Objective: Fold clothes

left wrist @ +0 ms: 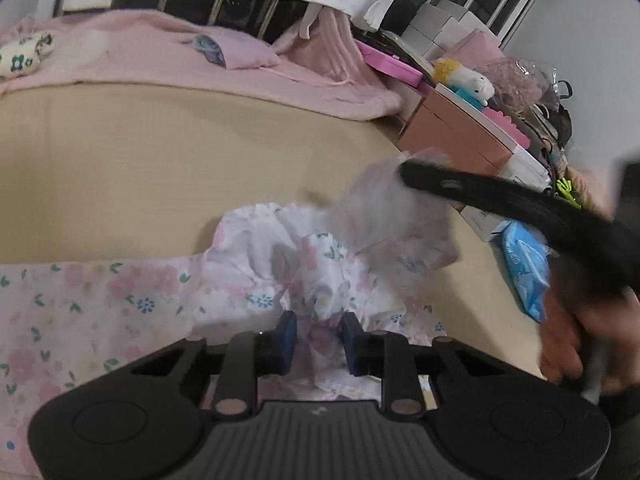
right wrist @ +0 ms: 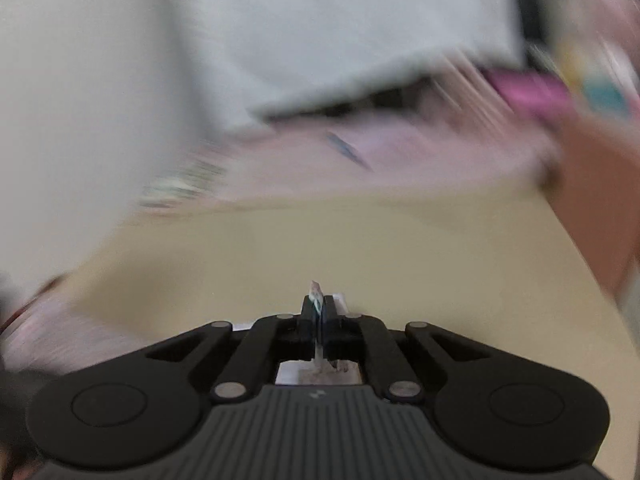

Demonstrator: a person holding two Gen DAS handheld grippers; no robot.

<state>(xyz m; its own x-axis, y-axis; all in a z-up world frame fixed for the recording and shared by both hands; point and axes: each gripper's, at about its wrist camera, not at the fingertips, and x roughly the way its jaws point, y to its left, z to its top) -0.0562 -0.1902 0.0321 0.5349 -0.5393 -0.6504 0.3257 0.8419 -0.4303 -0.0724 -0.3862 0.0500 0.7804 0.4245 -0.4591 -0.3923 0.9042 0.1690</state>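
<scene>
Right under my left camera, my left hand-held gripper [left wrist: 319,338] has its blue fingers [left wrist: 286,330] spread apart around a bunched bit of the flowery cloth [left wrist: 120,300]; the cloth lies on the tan surface [left wrist: 160,152], flat to the left and crumpled in the middle; my right hand-held gripper [right wrist: 319,312] is squeezed tight on a thin edge of that cloth, lifting a blurry corner; a pink blanket [left wrist: 200,60] lies at the far side.
</scene>
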